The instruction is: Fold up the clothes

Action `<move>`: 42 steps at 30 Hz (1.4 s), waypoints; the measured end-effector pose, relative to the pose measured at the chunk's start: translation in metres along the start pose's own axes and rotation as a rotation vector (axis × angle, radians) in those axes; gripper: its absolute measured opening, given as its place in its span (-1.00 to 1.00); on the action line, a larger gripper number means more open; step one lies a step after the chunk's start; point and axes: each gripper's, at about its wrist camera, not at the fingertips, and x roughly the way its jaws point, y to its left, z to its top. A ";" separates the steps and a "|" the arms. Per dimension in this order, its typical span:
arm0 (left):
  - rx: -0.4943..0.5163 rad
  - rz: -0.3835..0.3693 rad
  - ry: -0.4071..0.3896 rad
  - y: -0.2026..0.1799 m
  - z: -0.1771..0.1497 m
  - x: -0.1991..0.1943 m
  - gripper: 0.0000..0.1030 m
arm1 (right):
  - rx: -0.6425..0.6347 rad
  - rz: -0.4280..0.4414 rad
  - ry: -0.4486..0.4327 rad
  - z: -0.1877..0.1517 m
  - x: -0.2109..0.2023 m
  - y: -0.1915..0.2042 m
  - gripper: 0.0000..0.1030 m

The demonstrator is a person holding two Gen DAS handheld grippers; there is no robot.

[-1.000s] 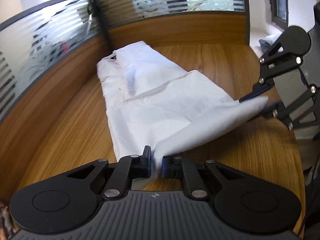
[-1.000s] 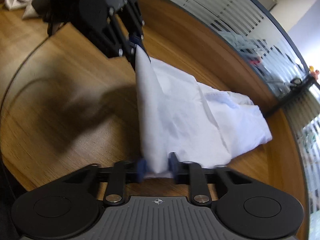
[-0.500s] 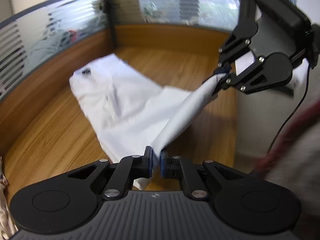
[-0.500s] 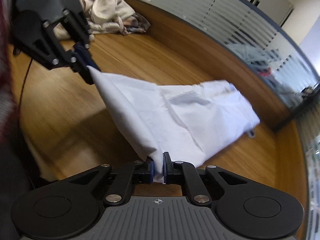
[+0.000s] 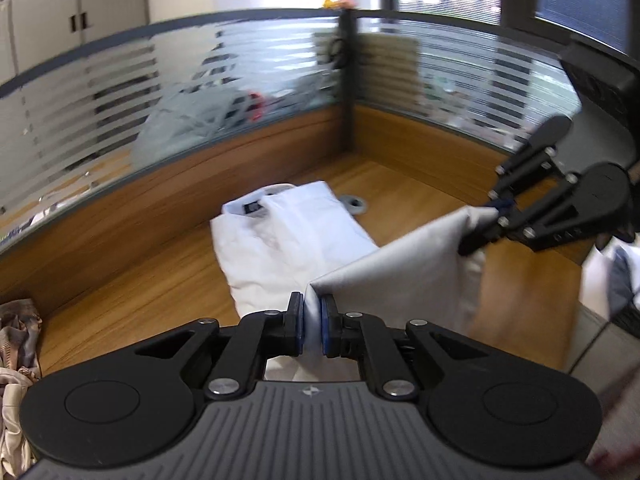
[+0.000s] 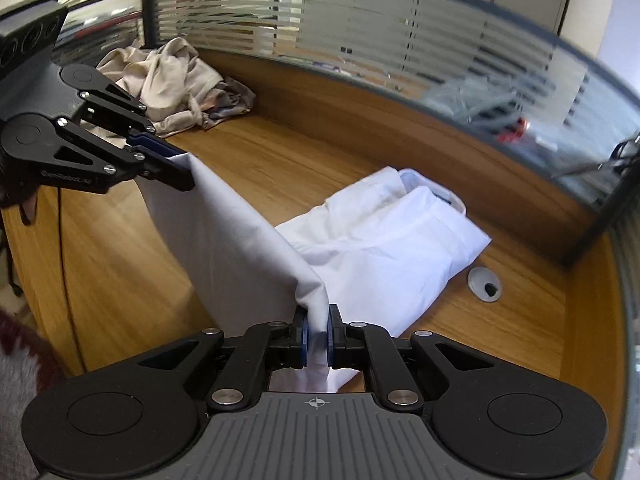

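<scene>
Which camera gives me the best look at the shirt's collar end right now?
The left wrist view: the white shirt's collar faces the camera, with its dark label showing. The right wrist view shows the collar only side-on, at the shirt's far end.

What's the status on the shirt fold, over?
Left gripper and right gripper both shut on white shirt, hem lifted, collar end on desk. Clothes pile clear of the fold.

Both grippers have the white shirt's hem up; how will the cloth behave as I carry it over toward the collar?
Probably floppy: the white shirt sags between the left gripper and right gripper. Likely light, since thin pinches hold it up. The collar end looks set to stay on the wooden desk, though it may drag.
</scene>
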 end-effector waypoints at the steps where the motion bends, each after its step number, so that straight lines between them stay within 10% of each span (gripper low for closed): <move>1: -0.020 0.004 0.009 0.006 0.004 0.011 -0.80 | 0.026 0.019 0.013 0.003 0.006 -0.010 -0.79; 10: -0.171 -0.005 0.190 0.050 0.000 0.118 -0.73 | 0.243 0.116 0.128 0.003 0.079 -0.074 -0.77; 17: -0.247 0.003 0.258 0.066 -0.024 0.154 -0.26 | 0.365 0.121 0.190 -0.017 0.129 -0.094 -0.61; 29: -0.321 0.028 0.073 0.075 -0.013 0.049 -0.26 | 0.295 -0.070 0.054 -0.011 0.062 -0.079 -0.36; 42: -0.211 -0.036 0.232 0.014 -0.074 0.061 -0.27 | 0.101 0.048 0.166 -0.043 0.079 0.001 -0.42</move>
